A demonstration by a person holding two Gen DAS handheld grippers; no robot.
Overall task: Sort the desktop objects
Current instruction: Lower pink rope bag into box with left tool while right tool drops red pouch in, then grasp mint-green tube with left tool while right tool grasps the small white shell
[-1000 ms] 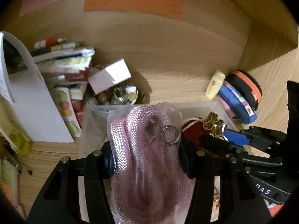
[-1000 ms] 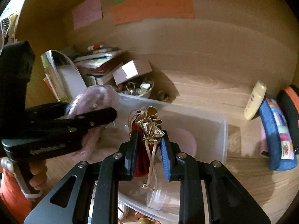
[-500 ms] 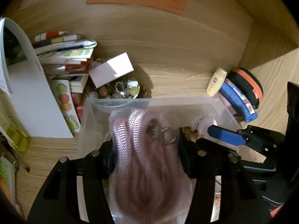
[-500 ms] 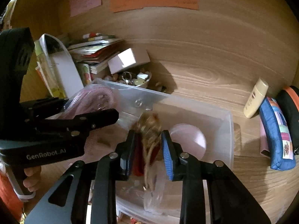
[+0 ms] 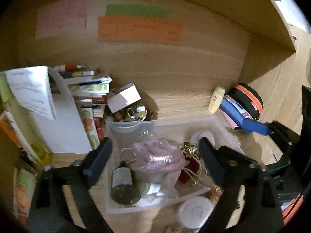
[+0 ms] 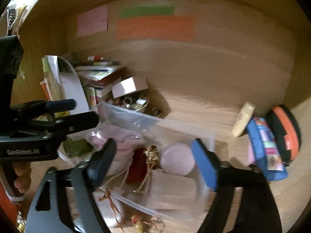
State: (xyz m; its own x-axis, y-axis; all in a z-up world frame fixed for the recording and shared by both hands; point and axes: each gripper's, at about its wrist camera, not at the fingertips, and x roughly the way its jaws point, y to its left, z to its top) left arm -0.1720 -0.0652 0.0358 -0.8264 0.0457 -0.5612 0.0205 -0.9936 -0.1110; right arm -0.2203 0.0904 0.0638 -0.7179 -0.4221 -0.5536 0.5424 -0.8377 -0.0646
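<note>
A clear plastic bin [image 5: 136,123] [image 6: 134,116] lies below both grippers. A pink rope in a plastic bag [image 5: 157,155] [image 6: 120,145] rests inside it, and beside that a red pouch with a gold bow [image 5: 186,172] [image 6: 137,167]. My left gripper [image 5: 153,145] hangs above the rope, its jaws opening wide and touching nothing. Over the pouch my right gripper [image 6: 153,145] does the same, with nothing pressed between its pads. A dark glass bottle [image 5: 124,184] and a pale pink round thing [image 6: 177,159] also lie in the bin.
Stacked books [image 5: 87,81], a small white box [image 5: 124,97] and a bowl of trinkets [image 5: 132,114] crowd the back left. A cream tube [image 5: 215,100], a blue pencil case [image 5: 235,108] and a black-and-orange case [image 5: 246,99] sit at the right. Paper notes [image 5: 140,31] hang on the wall.
Both grippers opened and let go. The bagged rope and the red pouch dropped into the bin. Both grippers lifted and drew back from it.
</note>
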